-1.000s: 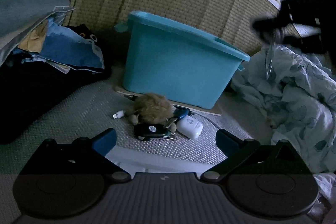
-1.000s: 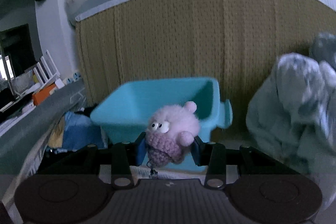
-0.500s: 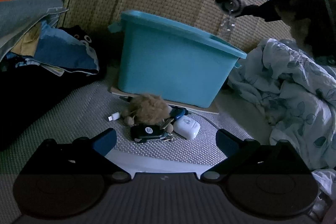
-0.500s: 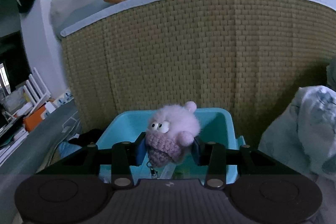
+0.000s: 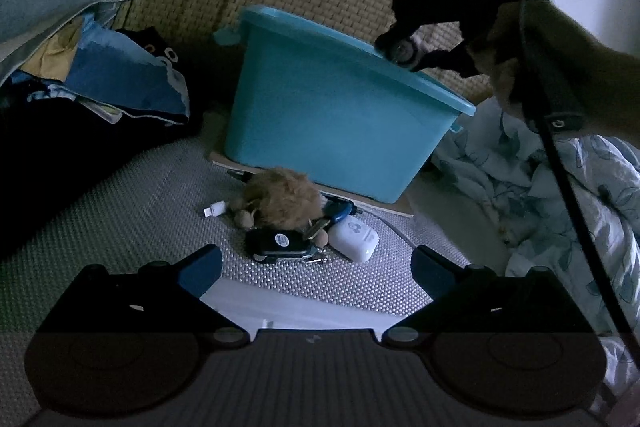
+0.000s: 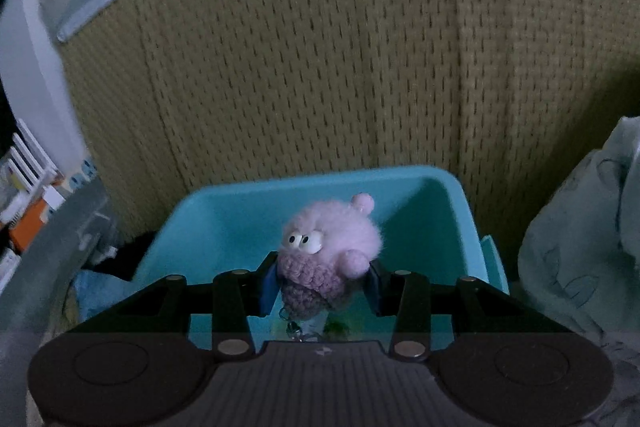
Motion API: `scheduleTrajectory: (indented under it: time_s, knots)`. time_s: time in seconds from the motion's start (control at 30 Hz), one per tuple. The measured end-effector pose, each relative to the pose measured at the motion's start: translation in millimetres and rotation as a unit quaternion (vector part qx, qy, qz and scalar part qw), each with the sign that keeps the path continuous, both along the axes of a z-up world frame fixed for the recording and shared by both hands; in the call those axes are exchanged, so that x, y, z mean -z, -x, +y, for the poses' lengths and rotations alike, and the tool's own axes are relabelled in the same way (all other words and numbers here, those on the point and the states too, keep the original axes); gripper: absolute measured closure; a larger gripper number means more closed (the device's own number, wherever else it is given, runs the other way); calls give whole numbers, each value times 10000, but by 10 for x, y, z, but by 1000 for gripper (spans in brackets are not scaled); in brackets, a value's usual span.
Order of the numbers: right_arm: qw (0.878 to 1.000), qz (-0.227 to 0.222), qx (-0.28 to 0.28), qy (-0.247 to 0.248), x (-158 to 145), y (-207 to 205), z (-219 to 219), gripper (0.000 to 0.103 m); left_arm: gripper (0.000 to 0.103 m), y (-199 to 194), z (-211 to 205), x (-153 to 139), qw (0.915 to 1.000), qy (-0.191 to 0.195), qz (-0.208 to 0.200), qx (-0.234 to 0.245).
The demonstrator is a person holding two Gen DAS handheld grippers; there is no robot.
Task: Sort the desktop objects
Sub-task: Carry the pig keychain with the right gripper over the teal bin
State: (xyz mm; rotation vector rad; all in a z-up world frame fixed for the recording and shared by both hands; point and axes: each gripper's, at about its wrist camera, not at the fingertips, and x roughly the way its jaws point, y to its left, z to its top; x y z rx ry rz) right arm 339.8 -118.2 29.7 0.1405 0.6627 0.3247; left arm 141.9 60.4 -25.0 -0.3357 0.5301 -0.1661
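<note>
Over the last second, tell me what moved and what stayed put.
The right gripper, shut on the pink plush keychain, travelled from beside the blanket to above the teal bin, whose inside now fills its view. Nothing was released. The left gripper stayed open and still; the brown plush, keys and white case lie unchanged.

One teal bin stands on the mat, and two plush toys are present: one pink, one brown. One key fob, one white case and one white plug lie near the brown toy.
</note>
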Motion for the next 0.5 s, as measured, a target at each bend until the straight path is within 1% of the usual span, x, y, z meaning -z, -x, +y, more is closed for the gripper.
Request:
scheduleTrajectory:
  time_s: [0.2,0.4,0.5]
  knots:
    - [9988,426,18,222,168,-174,86,57,0,-6,6,8,10000,24,23,11]
    - [9949,910,-116,427,284,-319,160,57,0,-17,19,17,10000,61,60,-1]
    - [9933,1025,-178,503,293,-361,200,57,0,-22,33,21,9999,110,79,-17]
